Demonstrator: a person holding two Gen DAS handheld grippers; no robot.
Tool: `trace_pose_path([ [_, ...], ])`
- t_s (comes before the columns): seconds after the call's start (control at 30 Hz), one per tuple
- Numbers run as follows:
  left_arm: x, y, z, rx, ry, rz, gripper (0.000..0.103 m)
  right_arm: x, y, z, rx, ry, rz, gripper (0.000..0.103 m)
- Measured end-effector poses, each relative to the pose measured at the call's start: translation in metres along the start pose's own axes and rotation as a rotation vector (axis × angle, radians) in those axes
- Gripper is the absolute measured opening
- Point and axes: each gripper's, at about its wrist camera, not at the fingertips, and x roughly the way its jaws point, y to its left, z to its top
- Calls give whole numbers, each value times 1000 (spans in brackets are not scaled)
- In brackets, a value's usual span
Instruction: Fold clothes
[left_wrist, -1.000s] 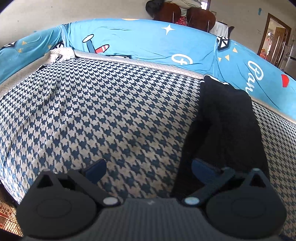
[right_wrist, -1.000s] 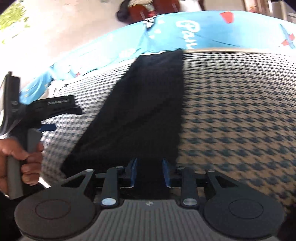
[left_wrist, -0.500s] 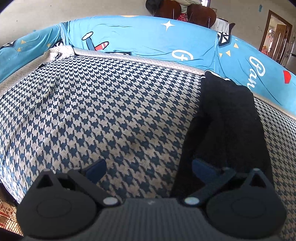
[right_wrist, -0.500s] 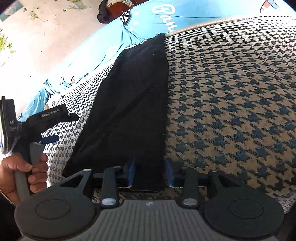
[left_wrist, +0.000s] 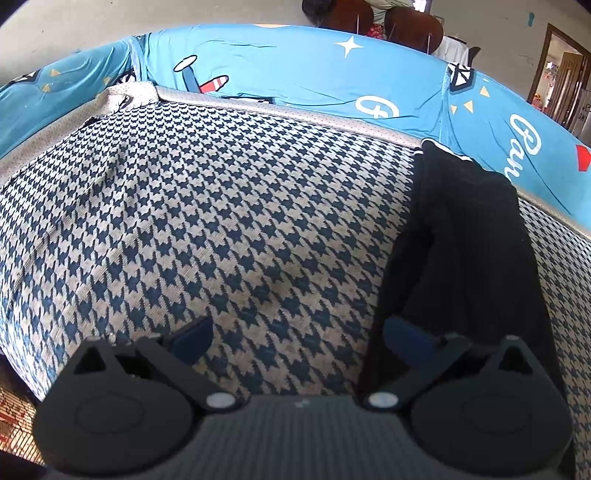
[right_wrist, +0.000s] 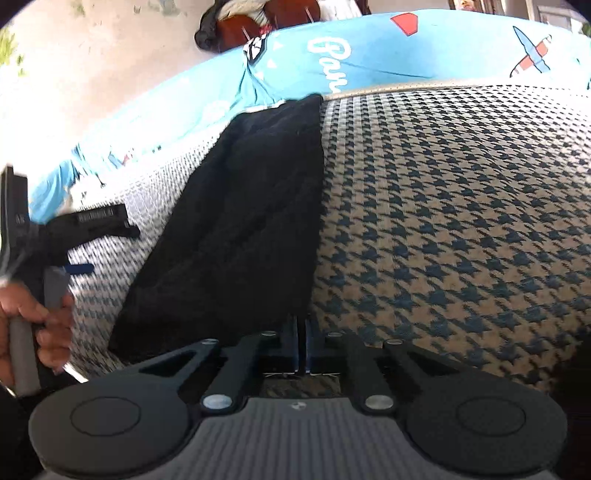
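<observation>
A long black garment (left_wrist: 469, 240) lies folded in a strip on the houndstooth cover (left_wrist: 221, 229), reaching back to the blue backrest. My left gripper (left_wrist: 297, 332) stands wide open low over the cover, its right finger (left_wrist: 402, 338) above the garment's near left edge and nothing between the pads. In the right wrist view the same garment (right_wrist: 240, 229) runs away from my right gripper (right_wrist: 301, 341), whose jaws are pressed together on the garment's near right corner. The left gripper (right_wrist: 79, 268) shows there too at the far left, held by a hand (right_wrist: 37, 325).
A blue cartoon-print cloth (left_wrist: 295, 74) covers the raised back behind the houndstooth surface (right_wrist: 443, 221). Brown chairs (left_wrist: 369, 18) stand behind it and a doorway (left_wrist: 561, 85) opens at the far right. The cover's front edge drops off at lower left (left_wrist: 14, 369).
The right gripper's jaws have come together on the black garment's near corner, where before they stood apart around it. The left gripper has stayed open in the same spot.
</observation>
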Motion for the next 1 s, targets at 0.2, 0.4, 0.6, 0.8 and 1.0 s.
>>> trace_pose_path([
  [0.2, 4, -2, -1, 9, 7, 7, 103, 5, -5, -4, 13, 45, -12, 6],
  [0.4, 2, -9, 0, 10, -34, -43, 103, -6, -16, 3, 62, 3, -8, 7],
  [0.6, 1, -22, 4, 28, -86, -103, 103, -8, -15, 14, 17, -48, 31, 8],
  [0.8, 10, -35, 9, 59, -108, -153, 103, 7, -3, 22, -51, -57, 68, 14],
  [1.0, 21, -42, 17, 70, -123, -184, 103, 19, -4, 31, -62, -59, 86, 24],
])
